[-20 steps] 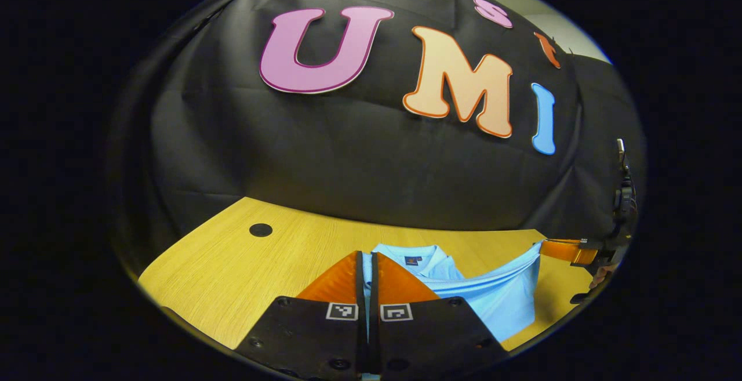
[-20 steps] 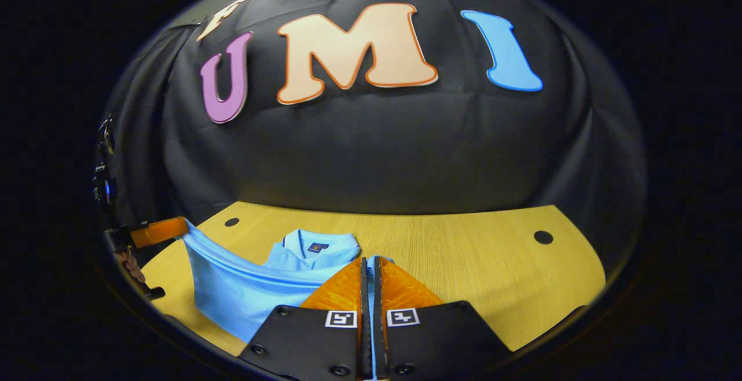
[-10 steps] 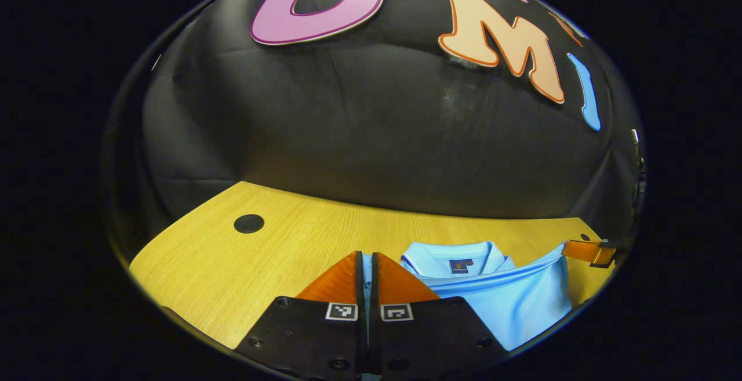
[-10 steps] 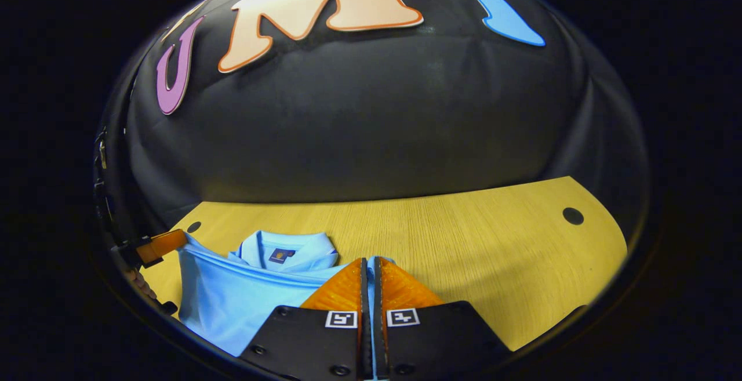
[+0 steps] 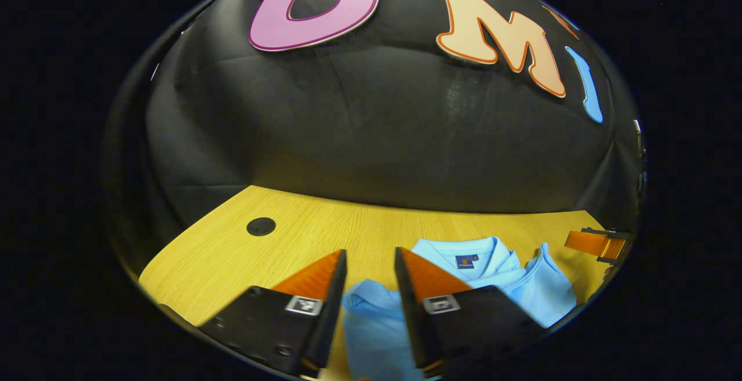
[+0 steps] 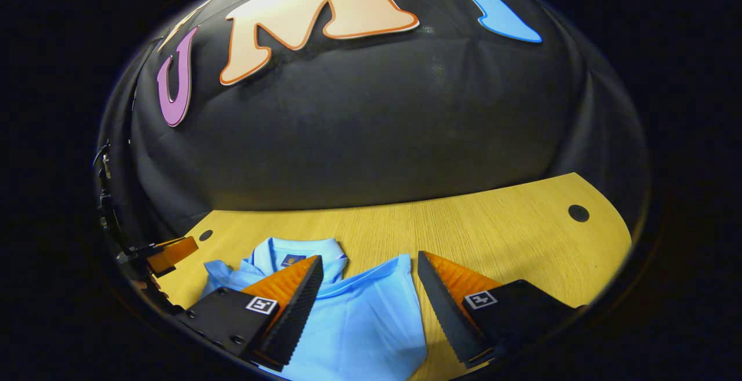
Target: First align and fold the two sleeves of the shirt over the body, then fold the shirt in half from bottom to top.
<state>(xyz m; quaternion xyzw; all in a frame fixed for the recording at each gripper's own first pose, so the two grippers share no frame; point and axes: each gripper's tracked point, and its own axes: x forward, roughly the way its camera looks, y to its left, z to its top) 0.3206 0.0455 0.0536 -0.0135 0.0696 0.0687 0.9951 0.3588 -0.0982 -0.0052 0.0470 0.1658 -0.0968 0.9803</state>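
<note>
A light blue polo shirt (image 5: 371, 323) lies folded on the wooden table, its collar (image 5: 470, 252) toward the wall. In the left gripper view my left gripper (image 5: 369, 252) stands open over the shirt's near left corner, with cloth lying loose between the fingers. In the right gripper view my right gripper (image 6: 369, 258) is open wide above the shirt (image 6: 359, 323), just right of the collar (image 6: 294, 252); nothing is held. The right gripper (image 5: 597, 245) appears at the far right of the left gripper view, and the left gripper (image 6: 171, 250) at the far left of the right gripper view.
The wooden table (image 5: 232, 265) runs back to the black cloth wall. It has round dark holes, one at the left (image 5: 261, 226) and one at the right (image 6: 578, 213). Bare wood (image 6: 498, 230) lies to the shirt's right.
Both grippers were shut on the shirt's lifted hem and have now opened. The hem has dropped onto the shirt near the collar, and the stretched fold has gone slack.
</note>
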